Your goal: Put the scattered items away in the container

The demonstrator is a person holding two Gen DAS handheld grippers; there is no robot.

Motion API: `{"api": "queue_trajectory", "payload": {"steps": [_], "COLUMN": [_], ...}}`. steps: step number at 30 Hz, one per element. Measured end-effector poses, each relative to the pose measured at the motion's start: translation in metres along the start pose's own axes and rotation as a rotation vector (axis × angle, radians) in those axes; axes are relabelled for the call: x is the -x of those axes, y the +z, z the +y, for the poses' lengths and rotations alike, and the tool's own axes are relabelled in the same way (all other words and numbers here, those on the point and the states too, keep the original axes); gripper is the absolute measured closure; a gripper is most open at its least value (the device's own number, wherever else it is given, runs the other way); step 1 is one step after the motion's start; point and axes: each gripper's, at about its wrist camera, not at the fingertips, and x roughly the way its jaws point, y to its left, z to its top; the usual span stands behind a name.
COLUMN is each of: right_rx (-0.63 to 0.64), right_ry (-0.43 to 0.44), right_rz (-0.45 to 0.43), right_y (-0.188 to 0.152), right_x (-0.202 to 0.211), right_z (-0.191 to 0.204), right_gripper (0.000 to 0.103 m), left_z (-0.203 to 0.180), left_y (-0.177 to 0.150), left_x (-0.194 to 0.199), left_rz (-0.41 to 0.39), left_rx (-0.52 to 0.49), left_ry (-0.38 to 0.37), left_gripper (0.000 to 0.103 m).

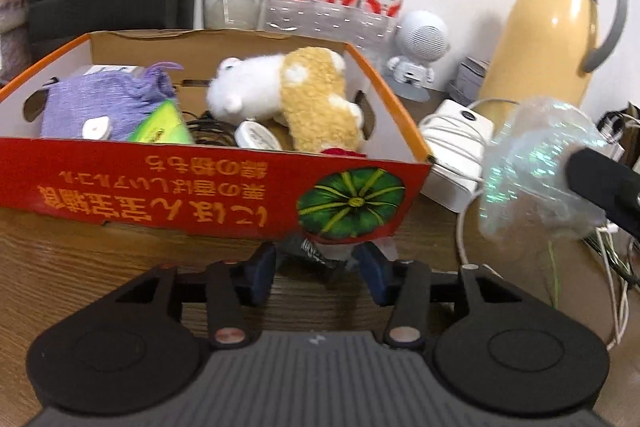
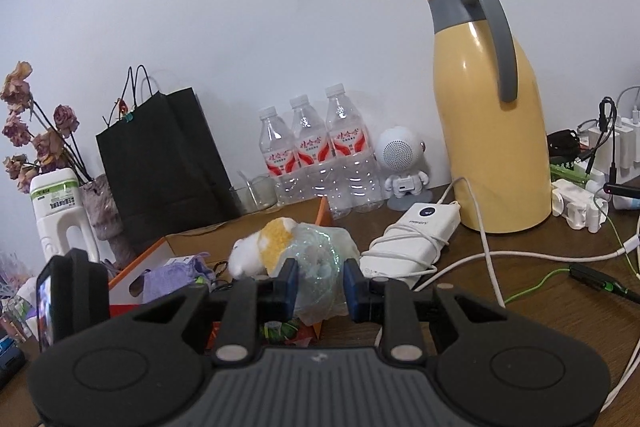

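- Your right gripper [image 2: 319,285] pinches a clear bag [image 2: 320,267], held just beside the box [image 1: 404,115].
- Your left gripper [image 1: 318,273] seems to clasp a dark item [image 1: 316,255], though blurred.

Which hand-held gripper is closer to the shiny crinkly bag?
The right hand-held gripper: its fingers are clamped on the shiny bag, holding it up beside the red box. The left hand-held gripper sits apart, low before the box, gripping a small dark item.

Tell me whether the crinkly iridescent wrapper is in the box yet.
Not yet. The wrapper is pinched in the right gripper, held in the air to the right of the red box, outside its orange rim.
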Motion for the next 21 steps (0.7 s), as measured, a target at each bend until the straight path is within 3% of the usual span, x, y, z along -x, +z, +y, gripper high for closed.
{"api": "queue_trajectory", "payload": {"steps": [3,4,7,8,14,19,21], "right_rx": [-0.004,-0.007,-0.004,-0.005,-0.021,-0.004,0.007], "right_ry": [-0.004,-0.005,-0.007,-0.008,-0.022,-0.017,-0.009], "right_rz": [0.004,0.002,-0.001,0.000,0.007,0.011,0.020], "right_y": [-0.001,0.000,-0.001,-0.001,-0.001,-0.002,-0.003], "right_x": [0.000,0.000,0.001,0.001,0.000,0.001,-0.001], "right_z": [-0.001,-0.001,-0.001,-0.001,-0.005,-0.001,0.002], "right_gripper": [0.080,0.080,0.080,0.080,0.080,0.079,0.079], "left_z": [0.005,0.007,0.008,0.009,0.027,0.056,0.060], "left_y": [0.001,0.002,0.001,0.000,-0.018,-0.033,-0.038], "left_x": [-0.002,-0.003,-0.002,-0.001,0.023,0.054,0.067], "left_rz": [-0.010,-0.010,-0.008,0.002,0.015,0.010,-0.016], "left_rx": [0.028,0.032,0.020,0.014,-0.036,-0.019,-0.074], "left_ry": [0.010,0.008,-0.011,-0.014,-0.041,-0.069,-0.075], "left_gripper": [0.064,0.072,0.079,0.101,0.102,0.102,0.102]}}
